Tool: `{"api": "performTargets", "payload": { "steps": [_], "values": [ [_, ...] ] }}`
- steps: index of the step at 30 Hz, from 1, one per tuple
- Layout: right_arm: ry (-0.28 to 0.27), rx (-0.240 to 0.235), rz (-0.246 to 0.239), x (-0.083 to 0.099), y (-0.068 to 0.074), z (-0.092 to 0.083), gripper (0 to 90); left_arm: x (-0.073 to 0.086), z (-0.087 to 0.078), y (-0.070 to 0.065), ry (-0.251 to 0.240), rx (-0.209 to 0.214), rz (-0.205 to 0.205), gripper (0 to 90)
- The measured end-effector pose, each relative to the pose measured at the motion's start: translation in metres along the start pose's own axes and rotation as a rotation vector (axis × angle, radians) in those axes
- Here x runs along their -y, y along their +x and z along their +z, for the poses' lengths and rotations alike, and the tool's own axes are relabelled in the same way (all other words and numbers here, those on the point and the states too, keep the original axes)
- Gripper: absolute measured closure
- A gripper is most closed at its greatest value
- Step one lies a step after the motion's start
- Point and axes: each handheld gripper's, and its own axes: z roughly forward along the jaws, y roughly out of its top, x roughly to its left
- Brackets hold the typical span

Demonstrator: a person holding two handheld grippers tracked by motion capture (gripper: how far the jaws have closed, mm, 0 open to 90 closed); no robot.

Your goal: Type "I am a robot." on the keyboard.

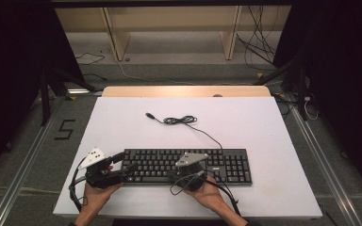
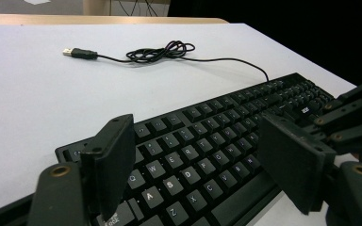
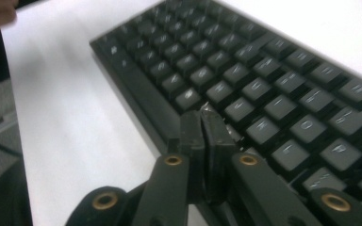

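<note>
A black keyboard [image 1: 228,165] lies near the front of the white table [image 1: 122,127], with its black cable [image 1: 181,120] coiled behind it and ending in a USB plug [image 1: 149,115]. My left gripper [image 1: 125,162] hangs open over the keyboard's left end; in the left gripper view its jaws stand wide apart above the letter keys [image 2: 195,129], with nothing between them. My right gripper [image 1: 187,170] sits over the keyboard's middle. In the right gripper view it is shut [image 3: 201,115], its tips down at the front rows of keys [image 3: 245,61]. Whether they touch a key is unclear.
A wooden strip [image 1: 184,91] borders the table's far edge. Behind it stand light wooden shelf legs [image 1: 115,37] with loose cables [image 1: 259,47] on the floor. Dark curtains close in both sides. White tabletop stretches behind and to the right of the keyboard.
</note>
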Motion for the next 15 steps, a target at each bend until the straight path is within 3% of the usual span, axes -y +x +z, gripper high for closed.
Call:
{"api": "performTargets", "payload": {
  "steps": [7,15],
  "values": [
    [-0.062,0.002,0.033,-0.004,-0.007,-0.017,78.7,0.0,0.0,0.0,0.0,-0.001,0.001,28.0],
    [-0.098,0.024,0.082,-0.006,-0.017,-0.033,55.1,0.0,0.001,0.0,0.005,-0.002,-0.001,28.0]
  ]
}}
